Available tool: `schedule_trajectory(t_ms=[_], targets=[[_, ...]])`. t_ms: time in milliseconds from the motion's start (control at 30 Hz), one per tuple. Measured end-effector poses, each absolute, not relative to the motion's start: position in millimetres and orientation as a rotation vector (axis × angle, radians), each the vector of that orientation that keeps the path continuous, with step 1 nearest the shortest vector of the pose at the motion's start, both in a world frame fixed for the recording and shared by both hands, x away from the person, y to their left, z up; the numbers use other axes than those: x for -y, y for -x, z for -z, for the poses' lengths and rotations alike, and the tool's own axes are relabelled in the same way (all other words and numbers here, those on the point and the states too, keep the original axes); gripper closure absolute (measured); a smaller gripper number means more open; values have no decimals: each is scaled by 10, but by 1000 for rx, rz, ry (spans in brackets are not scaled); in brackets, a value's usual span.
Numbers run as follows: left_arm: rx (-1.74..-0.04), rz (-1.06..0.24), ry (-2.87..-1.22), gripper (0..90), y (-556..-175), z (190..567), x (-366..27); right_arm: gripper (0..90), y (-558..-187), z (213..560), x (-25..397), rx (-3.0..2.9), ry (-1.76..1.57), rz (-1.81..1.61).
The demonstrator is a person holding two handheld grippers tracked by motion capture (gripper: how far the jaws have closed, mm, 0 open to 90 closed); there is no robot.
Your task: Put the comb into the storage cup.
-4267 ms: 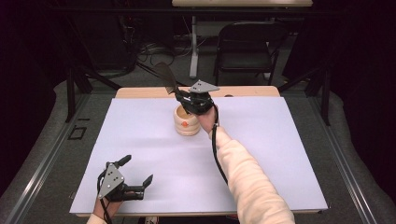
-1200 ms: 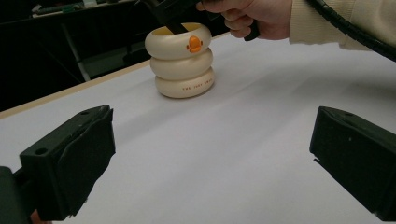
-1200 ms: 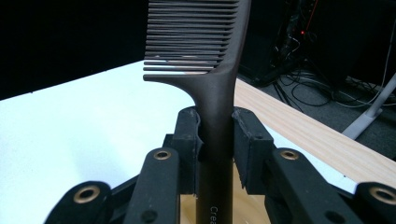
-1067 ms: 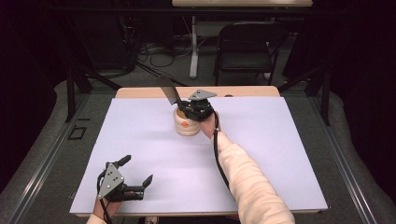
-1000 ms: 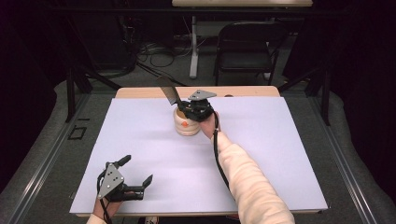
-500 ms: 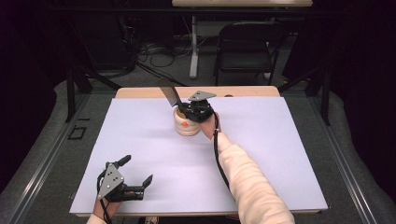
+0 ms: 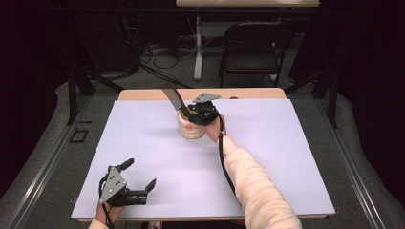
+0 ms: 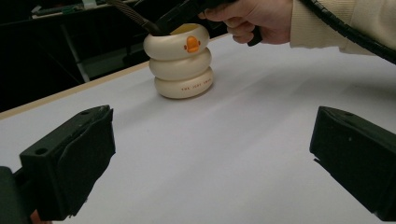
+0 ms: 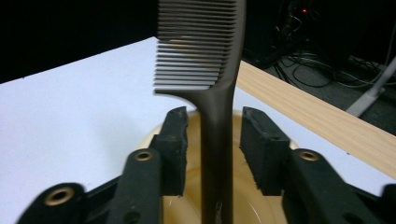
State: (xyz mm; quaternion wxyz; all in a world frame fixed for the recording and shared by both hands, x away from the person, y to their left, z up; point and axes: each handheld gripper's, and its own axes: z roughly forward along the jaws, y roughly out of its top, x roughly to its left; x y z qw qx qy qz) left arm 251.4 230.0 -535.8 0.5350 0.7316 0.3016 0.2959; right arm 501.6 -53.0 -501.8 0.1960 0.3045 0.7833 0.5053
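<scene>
Since the earlier frames, the comb (image 7: 173,98) has been lowered handle-first into the cream ringed holder (image 7: 190,126), which stands at the far middle of the white table (image 7: 286,157). The right gripper (image 9: 215,147) is seen released, its pads apart on either side of the handle without contact. The left gripper (image 7: 138,183) is held spread and empty at the near edge. Placement is judged complete; next, a straight withdrawal is called for, so the comb is not snagged.

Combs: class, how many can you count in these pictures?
1. The comb stands in the cream holder at the table's far middle, between the right gripper's jaws. Others could be hidden inside.
</scene>
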Motion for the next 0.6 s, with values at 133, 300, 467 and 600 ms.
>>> schedule_trajectory(t_ms=[133, 300, 467, 600], targets=[[-718, -705, -1743, 2, -2514, 5358, -2300, 412, -4988, 4966, 571, -2209, -892, -1412], [-719, -706, -1744, 2, -2514, 5359, -2296, 240, -4954, 4899, 648, -2255, -897, -1428], [-719, -705, -1747, 2, -2516, 5359, -2290, 155, -4904, 4841, 717, -2304, -889, -1426], [-720, -705, -1747, 2, -2517, 5362, -2286, 111, -4848, 4791, 782, -2341, -871, -1435]])
